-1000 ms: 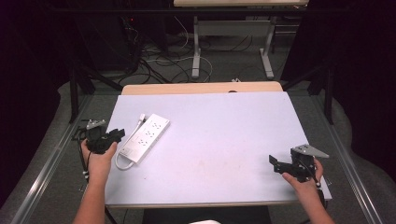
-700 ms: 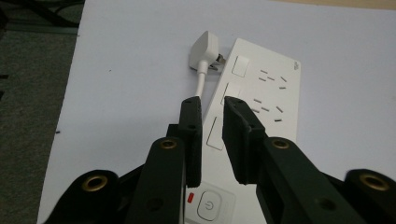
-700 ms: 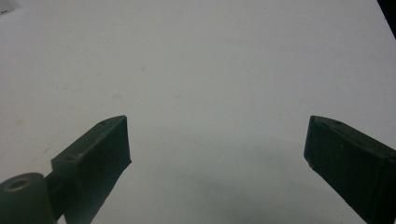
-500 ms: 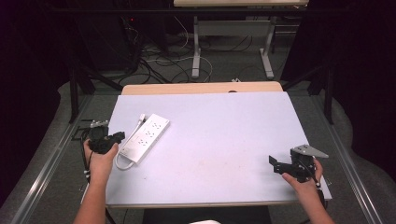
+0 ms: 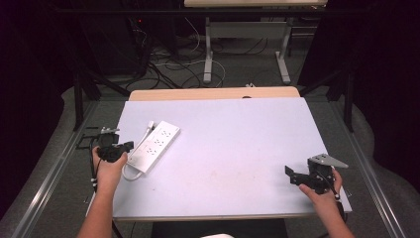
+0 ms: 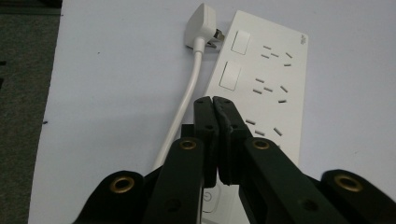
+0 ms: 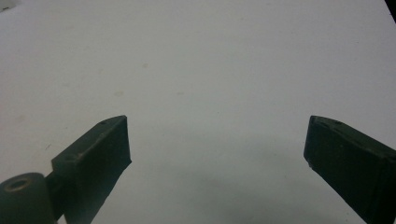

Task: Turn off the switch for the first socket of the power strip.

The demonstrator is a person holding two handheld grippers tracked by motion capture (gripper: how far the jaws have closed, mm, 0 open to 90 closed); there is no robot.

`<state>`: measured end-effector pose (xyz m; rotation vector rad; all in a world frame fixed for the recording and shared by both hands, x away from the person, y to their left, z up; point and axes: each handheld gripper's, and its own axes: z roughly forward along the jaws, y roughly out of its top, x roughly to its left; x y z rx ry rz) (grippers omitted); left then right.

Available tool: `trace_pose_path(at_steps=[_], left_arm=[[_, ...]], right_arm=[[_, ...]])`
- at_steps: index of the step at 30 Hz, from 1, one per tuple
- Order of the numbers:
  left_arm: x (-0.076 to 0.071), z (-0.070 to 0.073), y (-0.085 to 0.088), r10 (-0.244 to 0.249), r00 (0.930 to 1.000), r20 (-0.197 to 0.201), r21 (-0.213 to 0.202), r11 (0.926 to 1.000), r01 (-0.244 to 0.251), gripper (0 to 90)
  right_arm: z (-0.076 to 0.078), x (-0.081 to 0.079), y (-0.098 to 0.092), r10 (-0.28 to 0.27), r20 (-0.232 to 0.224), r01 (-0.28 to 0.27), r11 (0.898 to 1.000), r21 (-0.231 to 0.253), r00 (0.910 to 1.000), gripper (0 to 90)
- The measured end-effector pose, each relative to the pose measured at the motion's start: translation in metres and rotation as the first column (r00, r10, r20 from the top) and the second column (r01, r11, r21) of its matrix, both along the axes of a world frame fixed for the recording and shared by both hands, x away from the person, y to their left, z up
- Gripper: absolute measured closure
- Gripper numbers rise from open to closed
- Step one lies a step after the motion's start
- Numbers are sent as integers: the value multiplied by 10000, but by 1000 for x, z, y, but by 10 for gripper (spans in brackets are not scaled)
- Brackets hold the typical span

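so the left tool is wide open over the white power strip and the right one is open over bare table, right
Not quite: the left tool is shut, jaws pressed together with nothing between, over the white rectangular plastic power strip, as the left gripper view shows. The right tool is open over bare table.

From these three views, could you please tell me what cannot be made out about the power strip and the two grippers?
- Power strip: in the left gripper view its near end is covered by the left gripper, whose jaws have just closed with nothing between them.
- Cord: its lower run passes behind the same jaws there.
- Socket markings: too small in the high view.
- Right gripper: its open jaws are cut off by the bottom edge of the right gripper view.
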<state>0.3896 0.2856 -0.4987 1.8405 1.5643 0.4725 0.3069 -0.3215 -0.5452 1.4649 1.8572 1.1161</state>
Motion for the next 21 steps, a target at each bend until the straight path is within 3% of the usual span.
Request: trace_pose_path(at_steps=[6, 19, 21], left_arm=[[9, 4, -4, -287, 9991, -312, 454, 9985, 301, 897], [26, 6, -15, -481, 9953, -843, 712, 9960, 541, 897], [28, 6, -17, -605, 9934, -978, 745, 9949, 679, 897]], right_arm=[[0, 0, -1, 73, -99, -73, 10000, 34, 9999, 63], [-1, 0, -1, -52, -68, 52, 9999, 105, 10000, 67], [0, 0, -1, 50, -241, -49, 10000, 52, 9997, 67]])
